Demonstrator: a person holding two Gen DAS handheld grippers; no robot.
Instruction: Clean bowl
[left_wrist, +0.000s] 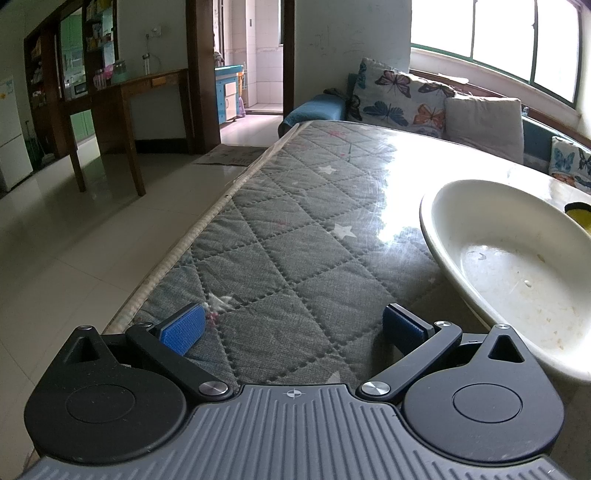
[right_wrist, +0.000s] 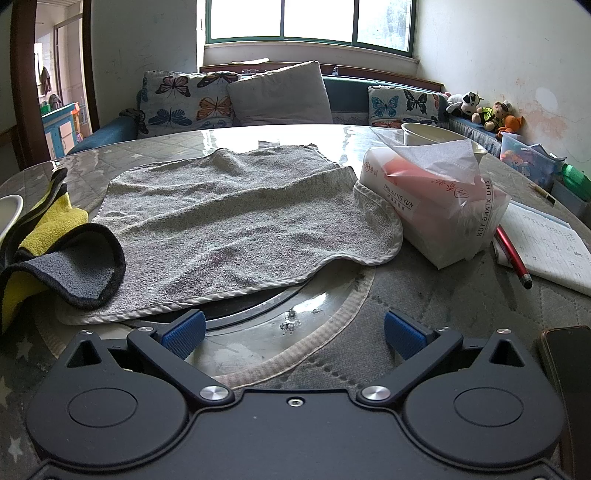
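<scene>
A wide white bowl (left_wrist: 517, 266) with brownish stains inside sits on the table at the right of the left wrist view; its rim (right_wrist: 9, 214) shows at the far left of the right wrist view. My left gripper (left_wrist: 291, 328) is open, just left of the bowl, with nothing between its blue pads. My right gripper (right_wrist: 293, 332) is open too, over a round metal plate. A yellow and grey cloth (right_wrist: 55, 251) lies crumpled beside the bowl, ahead and left of the right gripper. A large grey towel (right_wrist: 236, 225) is spread flat straight ahead.
A tissue pack (right_wrist: 436, 206) stands at the right with a second white bowl (right_wrist: 424, 134) behind it. A notebook (right_wrist: 546, 247), a red pen (right_wrist: 513, 258) and a phone (right_wrist: 569, 369) lie at the right. The table edge (left_wrist: 192, 236) drops to a tiled floor on the left.
</scene>
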